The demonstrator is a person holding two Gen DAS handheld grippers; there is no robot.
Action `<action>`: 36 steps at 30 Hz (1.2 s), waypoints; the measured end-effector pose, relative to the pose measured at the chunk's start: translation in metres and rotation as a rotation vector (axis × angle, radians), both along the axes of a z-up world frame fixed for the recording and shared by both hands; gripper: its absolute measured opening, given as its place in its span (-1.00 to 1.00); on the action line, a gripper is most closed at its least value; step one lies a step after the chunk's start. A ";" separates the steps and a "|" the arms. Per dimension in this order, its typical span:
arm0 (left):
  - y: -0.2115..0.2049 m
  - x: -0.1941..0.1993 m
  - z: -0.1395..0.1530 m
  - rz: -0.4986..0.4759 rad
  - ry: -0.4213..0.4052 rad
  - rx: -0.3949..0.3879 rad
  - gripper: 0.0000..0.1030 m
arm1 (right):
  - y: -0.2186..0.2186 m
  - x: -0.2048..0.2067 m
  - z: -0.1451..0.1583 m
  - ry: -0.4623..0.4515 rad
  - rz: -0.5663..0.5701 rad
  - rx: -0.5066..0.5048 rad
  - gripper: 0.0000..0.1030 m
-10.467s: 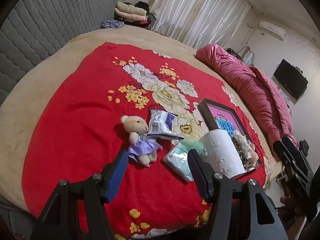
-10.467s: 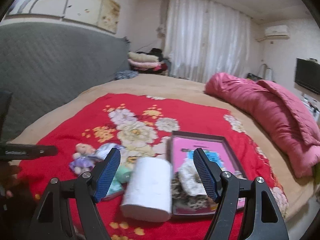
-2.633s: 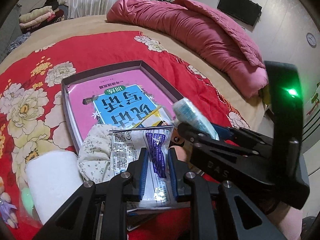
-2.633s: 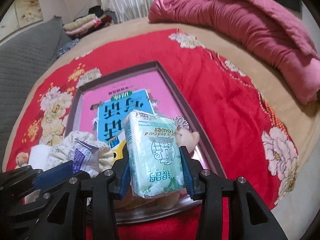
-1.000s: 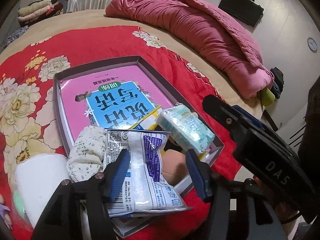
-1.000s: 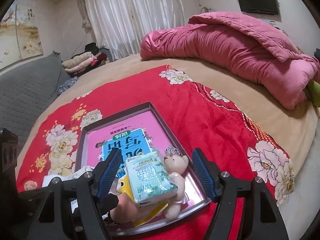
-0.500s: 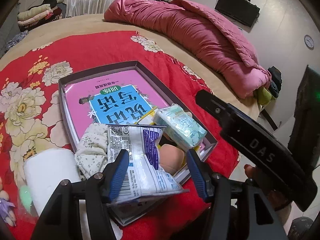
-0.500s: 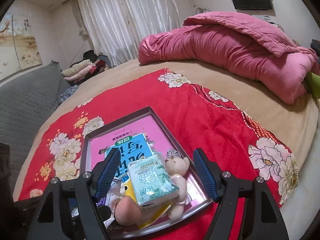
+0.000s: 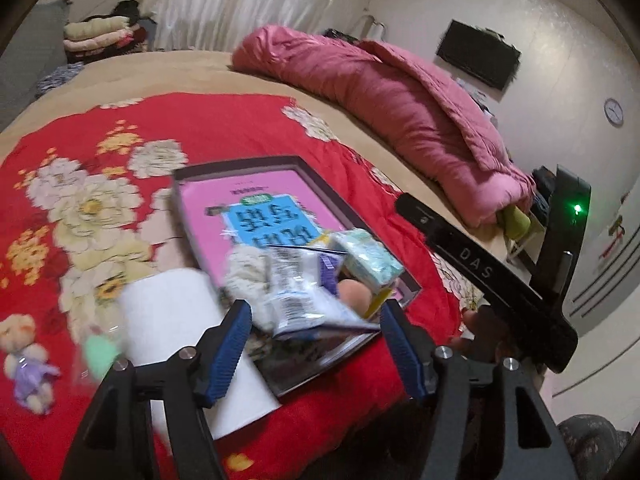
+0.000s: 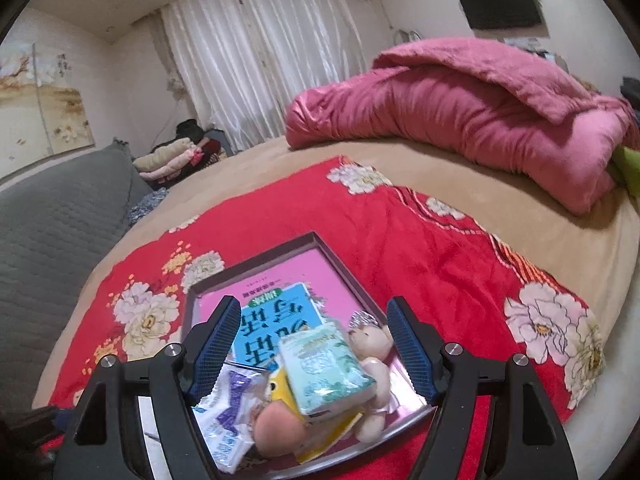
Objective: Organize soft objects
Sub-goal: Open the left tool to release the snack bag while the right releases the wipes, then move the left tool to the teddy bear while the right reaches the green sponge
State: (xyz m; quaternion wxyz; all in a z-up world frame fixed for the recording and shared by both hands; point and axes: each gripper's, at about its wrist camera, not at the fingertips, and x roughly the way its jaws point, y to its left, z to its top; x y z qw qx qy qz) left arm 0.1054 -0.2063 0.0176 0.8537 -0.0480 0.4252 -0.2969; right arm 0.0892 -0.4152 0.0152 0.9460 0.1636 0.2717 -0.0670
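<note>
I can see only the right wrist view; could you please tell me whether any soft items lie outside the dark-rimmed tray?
Observer: Yes. A small cream teddy bear in a purple dress lies on the red floral blanket, well left of the dark-rimmed tray.
Operator: Thank you. Is anything else out there?
Observer: A white paper roll lies on the blanket right beside the tray's left side.
Operator: Is the left gripper holding anything?
Observer: No. The left gripper grips nothing; its jaws are opening, with the white-and-purple snack packet lying ahead in the tray.
</note>
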 end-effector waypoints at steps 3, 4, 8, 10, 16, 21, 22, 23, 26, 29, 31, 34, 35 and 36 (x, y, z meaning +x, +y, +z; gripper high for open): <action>0.025 -0.004 0.004 0.052 0.010 -0.020 0.29 | 0.013 -0.002 0.006 -0.022 0.018 -0.031 0.49; 0.034 -0.005 0.005 0.065 0.012 -0.027 0.29 | 0.019 -0.002 0.008 -0.028 0.026 -0.043 0.49; 0.068 -0.009 0.009 0.132 -0.003 -0.004 0.29 | 0.042 -0.005 0.015 -0.051 0.067 -0.087 0.49; 0.090 -0.009 0.009 0.177 0.000 0.006 0.29 | 0.060 -0.007 0.019 -0.054 0.103 -0.124 0.49; 0.156 -0.003 -0.003 0.323 0.039 0.032 0.29 | 0.126 -0.014 0.024 -0.051 0.263 -0.264 0.49; 0.199 0.002 -0.016 0.389 0.095 -0.008 0.29 | 0.183 -0.025 0.026 -0.058 0.416 -0.362 0.49; 0.206 0.003 -0.018 0.402 0.100 -0.010 0.29 | 0.193 -0.026 0.026 -0.059 0.443 -0.379 0.49; 0.210 0.003 -0.020 0.409 0.100 -0.010 0.29 | 0.202 -0.028 0.026 -0.057 0.473 -0.394 0.49; 0.224 0.006 -0.027 0.429 0.115 -0.014 0.29 | 0.236 -0.031 0.021 -0.042 0.582 -0.445 0.49; 0.236 0.008 -0.036 0.444 0.140 -0.033 0.29 | 0.260 -0.033 0.014 -0.029 0.663 -0.480 0.49; 0.242 0.012 -0.044 0.455 0.158 -0.038 0.29 | 0.276 -0.032 0.007 -0.011 0.715 -0.502 0.49; 0.250 0.017 -0.055 0.470 0.188 -0.050 0.29 | 0.297 -0.028 -0.006 0.037 0.778 -0.535 0.49; 0.251 0.018 -0.059 0.475 0.200 -0.055 0.29 | 0.301 -0.026 -0.011 0.053 0.791 -0.546 0.49; 0.253 0.021 -0.062 0.477 0.213 -0.059 0.29 | 0.306 -0.024 -0.016 0.072 0.805 -0.554 0.49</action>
